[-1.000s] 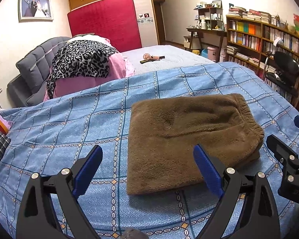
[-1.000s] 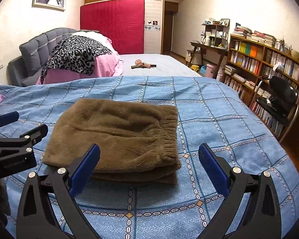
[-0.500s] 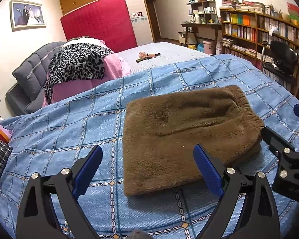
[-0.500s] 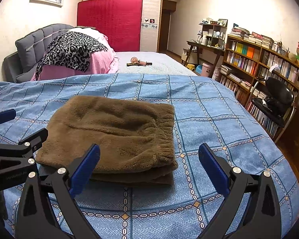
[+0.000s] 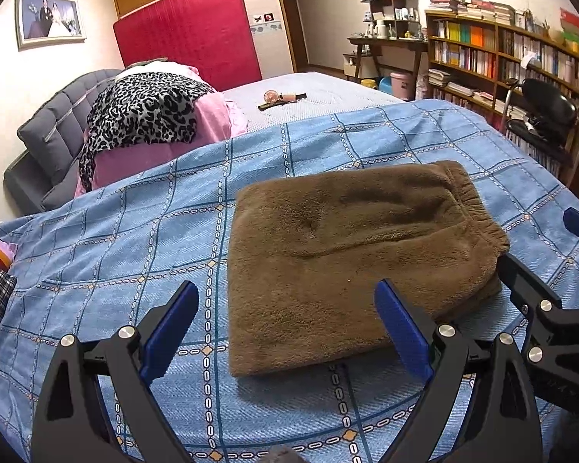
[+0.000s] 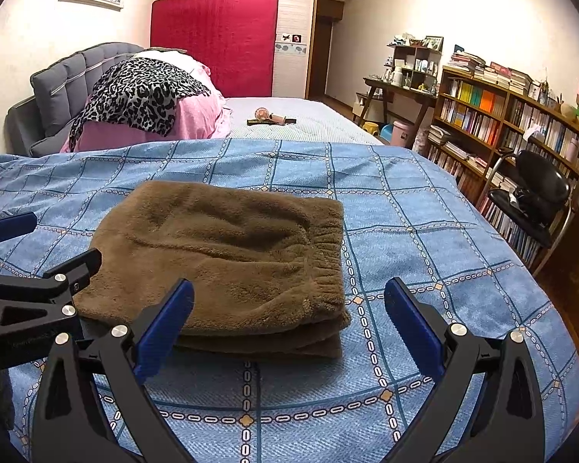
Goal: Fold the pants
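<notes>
1. Lying folded into a thick, layered rectangle, the brown fleece pants (image 5: 351, 254) are resting on the blue checked bedspread (image 5: 135, 239), with the elastic waistband (image 6: 328, 254) running along the 3 o'clock edge.
2. The left gripper (image 5: 285, 328) is hovering low over the bedspread with its blue-padded fingers (image 5: 170, 328) spread wide apart and holding nothing; in its own view, the pants are sitting at about 1 o'clock, the near edge of the fabric lying just behind the 3 o'clock-side finger.
3. The right gripper (image 6: 289, 324) is likewise gaping open and empty, with the stacked folds of the pants lying at about 11 o'clock in its view, just past its 9 o'clock-side finger.
4. Each gripper is showing at the edge of the other's view, the two flanking the near side of the pants.
5. A leopard-print blanket (image 6: 139, 88) is draping over pink bedding (image 6: 197, 115) at 11 o'clock, against a grey headboard (image 6: 54, 85).
6. A bookshelf (image 6: 501, 123) is standing at 2 o'clock.
</notes>
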Demonstrator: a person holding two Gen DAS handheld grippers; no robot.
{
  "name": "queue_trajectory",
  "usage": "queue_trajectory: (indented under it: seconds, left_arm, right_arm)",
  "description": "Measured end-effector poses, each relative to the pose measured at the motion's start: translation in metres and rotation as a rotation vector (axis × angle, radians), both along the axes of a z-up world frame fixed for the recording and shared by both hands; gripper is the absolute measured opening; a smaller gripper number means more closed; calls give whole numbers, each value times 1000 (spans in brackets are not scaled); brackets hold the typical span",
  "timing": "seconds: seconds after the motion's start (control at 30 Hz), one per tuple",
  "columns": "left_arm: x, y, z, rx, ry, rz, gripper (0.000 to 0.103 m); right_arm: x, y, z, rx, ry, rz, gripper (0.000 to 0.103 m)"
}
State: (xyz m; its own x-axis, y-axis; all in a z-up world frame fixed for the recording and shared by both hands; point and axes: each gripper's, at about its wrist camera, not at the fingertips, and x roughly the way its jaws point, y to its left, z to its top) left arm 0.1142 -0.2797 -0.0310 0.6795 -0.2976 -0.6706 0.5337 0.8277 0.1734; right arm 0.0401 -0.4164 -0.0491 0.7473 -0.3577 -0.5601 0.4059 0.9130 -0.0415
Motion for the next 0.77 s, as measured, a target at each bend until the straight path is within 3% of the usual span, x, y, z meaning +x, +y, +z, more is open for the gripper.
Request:
queue_trajectory:
  seconds: [0.4,0.77]
  left_arm:
    - [-4,2,2,-2,-35,-1,92]
    - [2,8,1,-8,-5,41,92]
  right_arm:
    - [1,-3,-1,7,9,-8,100]
    - [-1,-8,-6,26,17,-21,100]
